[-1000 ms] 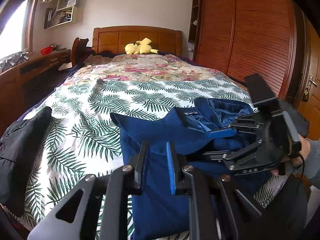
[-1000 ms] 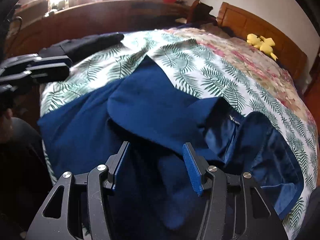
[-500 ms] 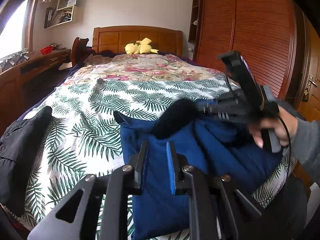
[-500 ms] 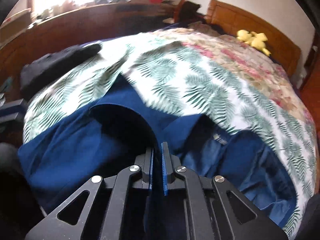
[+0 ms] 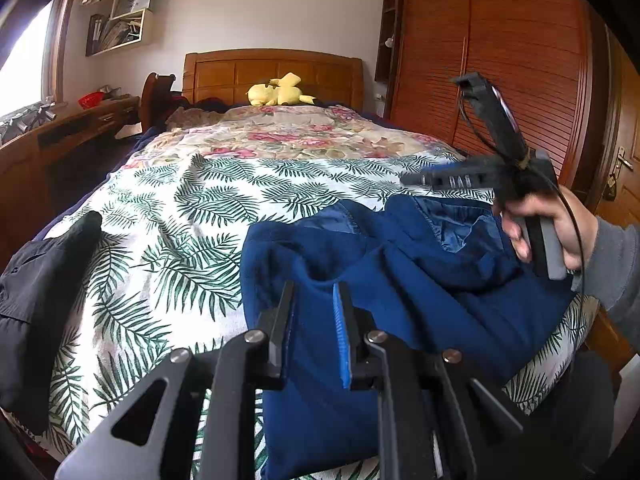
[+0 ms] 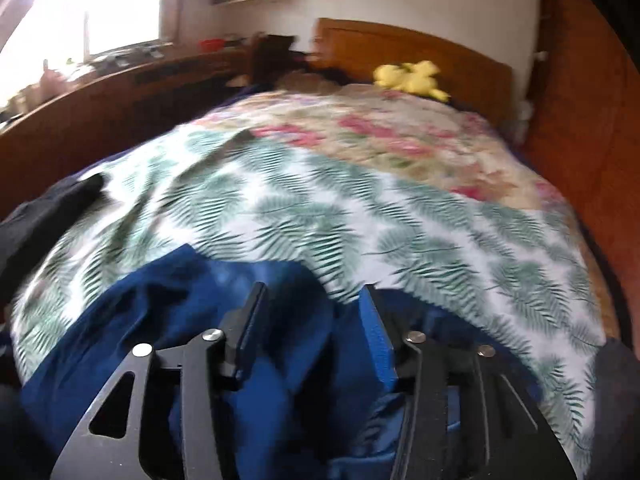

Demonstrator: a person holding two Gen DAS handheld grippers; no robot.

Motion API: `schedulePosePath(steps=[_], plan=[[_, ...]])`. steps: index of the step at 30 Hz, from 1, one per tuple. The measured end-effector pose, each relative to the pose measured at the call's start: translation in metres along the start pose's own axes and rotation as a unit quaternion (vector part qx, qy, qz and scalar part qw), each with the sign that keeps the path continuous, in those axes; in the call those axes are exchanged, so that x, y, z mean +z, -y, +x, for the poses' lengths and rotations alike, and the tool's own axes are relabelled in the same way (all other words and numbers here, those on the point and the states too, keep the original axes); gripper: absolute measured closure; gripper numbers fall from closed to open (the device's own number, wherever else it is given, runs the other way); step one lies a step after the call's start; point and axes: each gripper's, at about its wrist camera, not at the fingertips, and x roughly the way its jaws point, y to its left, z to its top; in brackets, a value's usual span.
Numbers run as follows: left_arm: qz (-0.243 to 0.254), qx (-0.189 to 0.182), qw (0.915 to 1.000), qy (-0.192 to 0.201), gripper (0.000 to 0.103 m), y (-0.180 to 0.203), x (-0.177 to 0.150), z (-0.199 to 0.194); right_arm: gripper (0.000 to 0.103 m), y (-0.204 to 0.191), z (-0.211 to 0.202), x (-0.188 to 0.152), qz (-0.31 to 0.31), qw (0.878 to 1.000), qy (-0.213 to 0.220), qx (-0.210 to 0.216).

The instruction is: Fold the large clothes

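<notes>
Blue garment [image 5: 400, 280] bunched at the foot edge of the bed [image 5: 224, 184], toward its right corner, on the palm-leaf cover. Left gripper [image 5: 314, 320] low over the near hem, fingers [image 5: 342, 320] narrowly parted around a raised fold of blue cloth; actual pinch cannot be told. Right gripper [image 6: 312, 328] above the garment, fingers just spread apart, nothing clamped. Black clothing [image 5: 44, 288] at the left edge.

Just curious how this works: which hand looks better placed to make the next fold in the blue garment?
Probably right. The right gripper, jaws just opening and empty, hangs free above the blue garment; the left gripper is clamped on its cloth.
</notes>
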Motion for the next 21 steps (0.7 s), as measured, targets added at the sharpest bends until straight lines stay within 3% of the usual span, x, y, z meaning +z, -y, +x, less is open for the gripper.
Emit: schedulePosePath(steps=[7, 13, 16, 17, 19, 21], plan=[[0.01, -0.001, 0.9999, -0.007, 0.088, 0.005, -0.001, 0.004, 0.053, -0.013, 0.014, -0.045, -0.019, 0.996, -0.077, 0.046], [0.016, -0.002, 0.9998, -0.013, 0.088, 0.008, -0.002, 0.009, 0.053, 0.009, 0.036, -0.072, 0.031, 0.988, -0.139, 0.066], [0.018, -0.002, 0.9997, -0.015, 0.088, 0.009, -0.003, 0.009, 0.055, 0.016, 0.044, -0.079, 0.056, 0.98, -0.163, 0.099], [0.018, -0.002, 0.9997, -0.016, 0.088, 0.008, -0.003, 0.009, 0.061, 0.016, 0.044, -0.08, 0.058, 0.978, -0.165, 0.113], [0.018, -0.001, 0.9997, -0.016, 0.088, 0.008, -0.003, 0.01, 0.092, 0.01, 0.043, -0.08, 0.041, 0.977, -0.17, 0.121], [0.018, -0.002, 0.9997, -0.016, 0.088, 0.009, -0.003, 0.009, 0.098, -0.001, 0.039, -0.075, -0.003, 0.982, -0.161, 0.096]])
